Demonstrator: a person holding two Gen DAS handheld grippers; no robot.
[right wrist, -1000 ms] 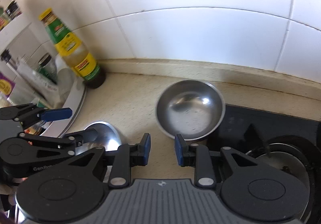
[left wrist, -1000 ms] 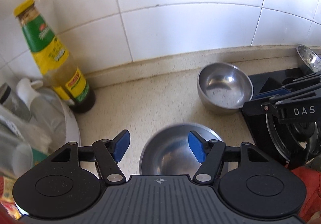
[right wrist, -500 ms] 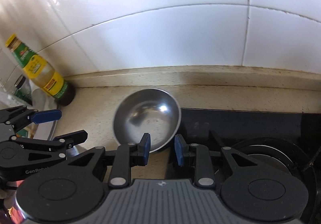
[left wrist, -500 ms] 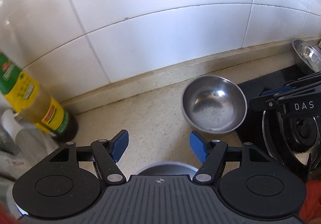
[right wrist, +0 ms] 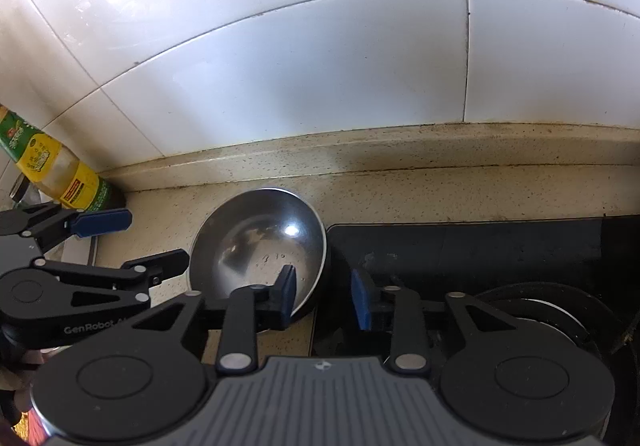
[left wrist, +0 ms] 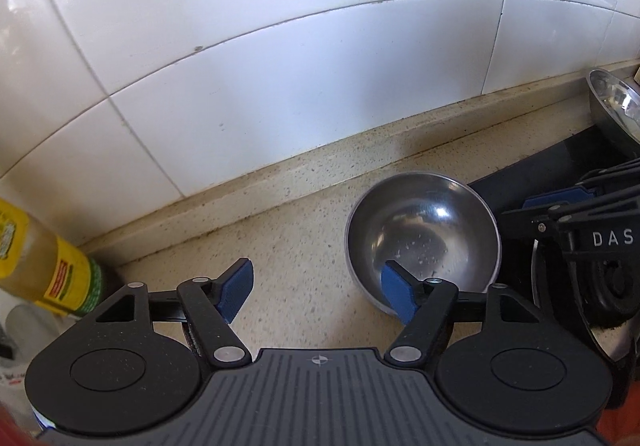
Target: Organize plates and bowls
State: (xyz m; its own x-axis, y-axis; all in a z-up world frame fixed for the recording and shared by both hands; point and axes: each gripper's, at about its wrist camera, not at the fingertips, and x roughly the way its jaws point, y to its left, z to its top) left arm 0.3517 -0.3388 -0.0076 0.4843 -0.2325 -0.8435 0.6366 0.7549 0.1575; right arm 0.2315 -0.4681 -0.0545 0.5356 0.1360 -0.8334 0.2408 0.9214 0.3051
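Steel bowl (left wrist: 424, 238): round, shiny, upright, mouth up, few water droplets inside, bright glint on inner wall. Sits on speckled beige counter, touching or just beside black stove edge at its 3 o'clock; wall ledge at 12 o'clock.

Second steel bowl (left wrist: 614, 104): only partly in frame, tilted, at far 2 o'clock from first, well apart, past stove's back corner.

Bright daylight, white glare on the wall tiles (right wrist: 280, 46), strong fisheye bending, dark vignetted corners.
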